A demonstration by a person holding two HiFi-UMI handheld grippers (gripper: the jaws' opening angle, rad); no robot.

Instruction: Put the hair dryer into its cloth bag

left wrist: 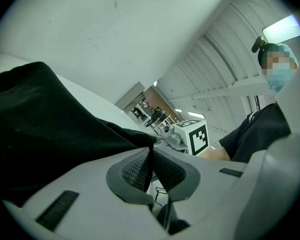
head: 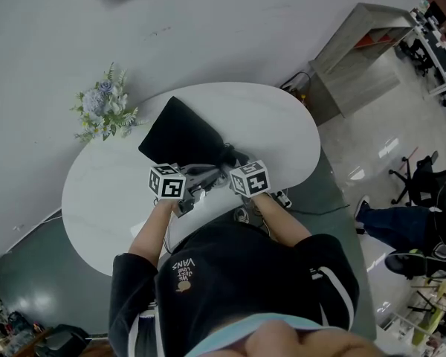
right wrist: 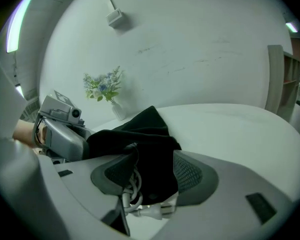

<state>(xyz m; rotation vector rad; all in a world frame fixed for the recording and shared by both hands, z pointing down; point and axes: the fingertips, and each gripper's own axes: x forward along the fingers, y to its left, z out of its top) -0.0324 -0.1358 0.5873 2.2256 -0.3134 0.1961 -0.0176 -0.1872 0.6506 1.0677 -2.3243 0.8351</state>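
On the white table [head: 282, 125], the left gripper [left wrist: 150, 159] pinches the cloth bag [head: 184, 136] at its rim and the right gripper [right wrist: 154, 176] clamps its bunched mouth — hair dryer unseen, likely inside; tuck the dangling white cord [right wrist: 133, 183] in first.

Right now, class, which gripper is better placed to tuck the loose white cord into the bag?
Probably the right gripper: the cord sits right between its jaws, while the left gripper is shut on the edge of the bag.

Bright even indoor light, soft shadows, fisheye warping, dark vignetted corners
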